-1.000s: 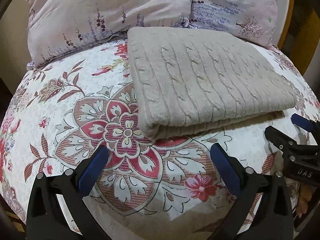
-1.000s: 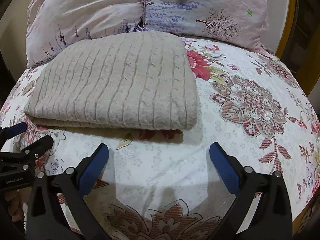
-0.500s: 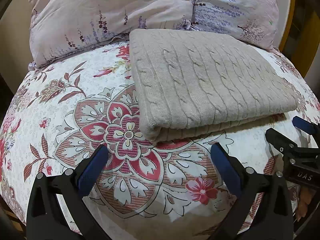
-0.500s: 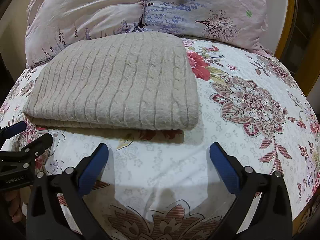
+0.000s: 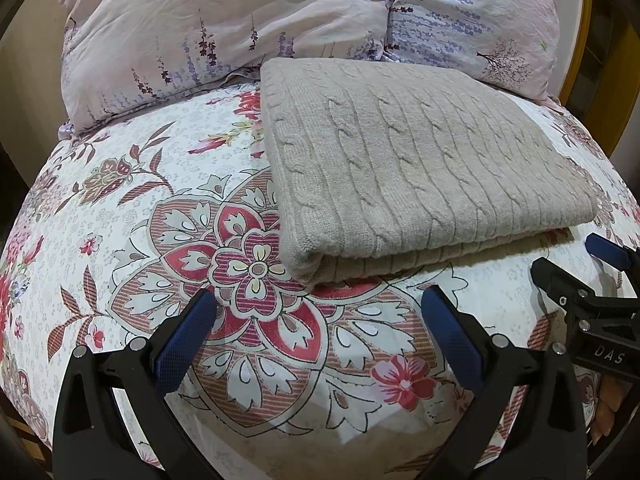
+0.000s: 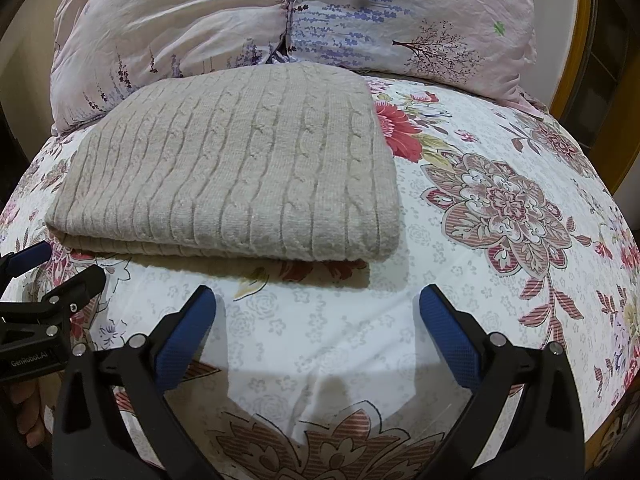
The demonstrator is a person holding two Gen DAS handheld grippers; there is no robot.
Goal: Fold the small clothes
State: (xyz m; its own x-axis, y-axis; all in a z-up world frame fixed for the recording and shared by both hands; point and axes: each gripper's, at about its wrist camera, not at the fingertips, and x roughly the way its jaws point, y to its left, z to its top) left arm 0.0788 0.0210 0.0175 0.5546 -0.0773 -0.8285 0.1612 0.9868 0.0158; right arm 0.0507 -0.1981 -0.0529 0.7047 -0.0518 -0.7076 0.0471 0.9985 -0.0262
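Since the earlier frames, little is changed: the left-wrist view is shifted slightly, so that the sweater (image 5: 420,176) is seen a little lower and nearer, while the right-wrist view is nearly the same. A bed is covered by a white sheet (image 5: 132,208) printed with red and brown flowers. Two pale lilac pillows (image 6: 400,12) are propped at its head, against a beige wall; a yellow wooden frame (image 6: 576,40) is seen at the right edge. One sweater, beige and cable-knit, is laid folded on the sheet, its far edge touching the pillows. Two grippers are counted. The left gripper (image 5: 318,312) is held spread above the sheet, just short of the sweater's near edge, gripping nothing. The right gripper (image 6: 318,308) is likewise spread and empty, near the sweater's right corner.
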